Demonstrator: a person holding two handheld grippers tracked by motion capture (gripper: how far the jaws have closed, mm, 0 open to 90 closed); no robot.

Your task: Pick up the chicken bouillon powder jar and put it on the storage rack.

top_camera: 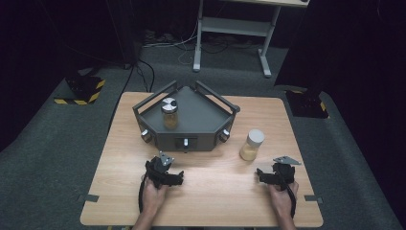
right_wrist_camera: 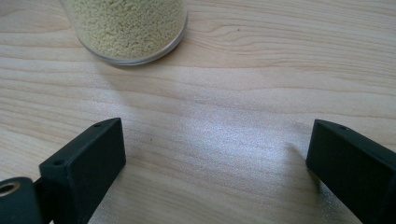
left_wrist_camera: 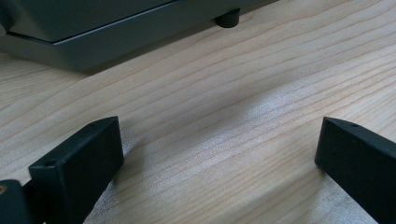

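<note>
A grey angular stand (top_camera: pixel 201 120) with knobs on its front sits at the middle of the wooden table (top_camera: pixel 220 182). On its top stands a jar (top_camera: pixel 169 114) of yellowish grains with a black-and-white lid. A second jar (top_camera: pixel 252 144), white-lidded, stands on the table to the stand's right. My left gripper (top_camera: pixel 165 168) rests open just before the stand's front; its jaws (left_wrist_camera: pixel 219 149) are spread over bare wood, the stand's base (left_wrist_camera: pixel 93 28) ahead. My right gripper (top_camera: pixel 276 170) is open a little behind the white-lidded jar, whose grain-filled bottom (right_wrist_camera: pixel 126 28) lies ahead of its spread jaws (right_wrist_camera: pixel 217 154).
The stand rests on a small black foot (left_wrist_camera: pixel 227 19). Beyond the table are a white desk frame (top_camera: pixel 234 28), floor cables (top_camera: pixel 143 72), and black-and-yellow striped blocks at the left (top_camera: pixel 84 88) and right (top_camera: pixel 306 103). Bare wood lies between the two hands.
</note>
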